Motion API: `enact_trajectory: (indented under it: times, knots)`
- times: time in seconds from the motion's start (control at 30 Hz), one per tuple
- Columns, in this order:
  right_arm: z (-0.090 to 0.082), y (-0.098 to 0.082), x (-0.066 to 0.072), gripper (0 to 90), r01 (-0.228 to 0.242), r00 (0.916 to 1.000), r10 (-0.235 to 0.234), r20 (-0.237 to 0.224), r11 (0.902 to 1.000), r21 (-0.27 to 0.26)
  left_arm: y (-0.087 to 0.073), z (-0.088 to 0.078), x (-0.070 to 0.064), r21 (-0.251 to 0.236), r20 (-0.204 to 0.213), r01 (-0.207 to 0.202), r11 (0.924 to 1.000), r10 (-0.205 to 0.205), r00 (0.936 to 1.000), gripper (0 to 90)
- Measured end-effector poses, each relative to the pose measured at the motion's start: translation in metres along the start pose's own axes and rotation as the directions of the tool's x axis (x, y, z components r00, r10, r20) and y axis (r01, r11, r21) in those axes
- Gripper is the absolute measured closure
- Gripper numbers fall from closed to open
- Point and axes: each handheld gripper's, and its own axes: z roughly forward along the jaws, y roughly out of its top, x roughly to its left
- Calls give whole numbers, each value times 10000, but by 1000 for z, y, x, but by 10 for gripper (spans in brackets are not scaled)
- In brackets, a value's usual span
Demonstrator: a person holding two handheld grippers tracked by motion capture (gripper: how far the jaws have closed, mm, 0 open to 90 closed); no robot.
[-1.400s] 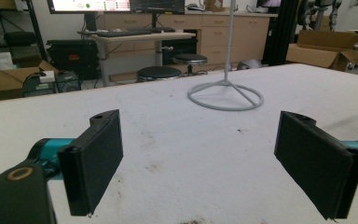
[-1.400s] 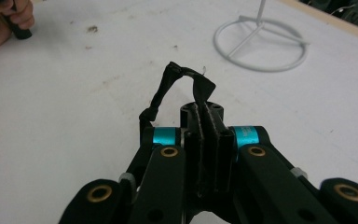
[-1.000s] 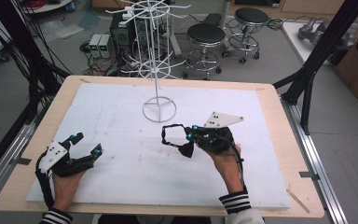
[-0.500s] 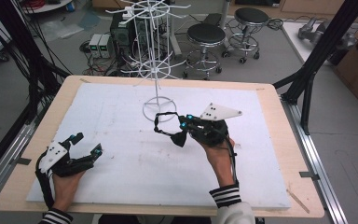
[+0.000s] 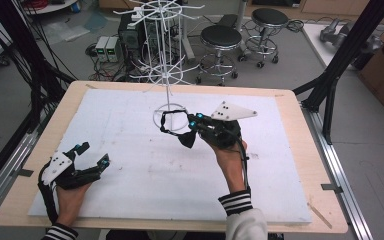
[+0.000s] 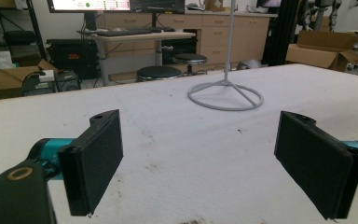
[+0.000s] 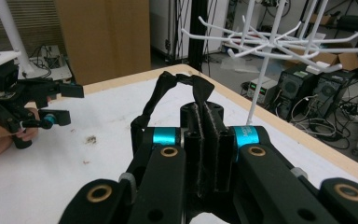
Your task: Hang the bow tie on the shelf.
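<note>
The right gripper (image 5: 187,131) has lifted and travelled toward the white wire display stand (image 5: 169,75) since a second ago, jaws clamped on a thin black looped strap (image 5: 169,121) that now hangs over the stand's ring base. The left gripper (image 5: 91,153) hasn't budged, resting gaped wide on the white foam-covered table (image 5: 130,170).

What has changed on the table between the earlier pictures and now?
The right gripper, shut on a black strap loop, has carried it away from the person, up the picture, to the ring base of the white wire rack. The left gripper stayed in place, jaws open, on the white mat.
</note>
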Motion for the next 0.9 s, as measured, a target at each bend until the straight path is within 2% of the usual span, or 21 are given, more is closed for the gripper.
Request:
enact_trajectory:
  times: [0.23, 0.5, 0.7, 0.9]
  knots:
    - [7, 16, -4, 866, 35, 9998, -27, 189, 9991, -420, 0, 0, 0, -8, 1, 37, 10000, -37, 10000, 156]
    - [21, 25, -12, 866, -71, 9988, 99, 480, 9984, -569, 0, 0, 0, 12, 14, 19, 10000, -19, 10000, 156]
    - [30, 29, -15, 866, -142, 9945, 215, 1026, 9974, -711, 0, 0, 0, 21, 4, 31, 10000, -31, 10000, 156]
    - [37, 26, -19, 866, -402, 9882, 505, 1448, 9965, -733, 0, 0, 0, 31, 5, 15, 10000, -15, 10000, 156]
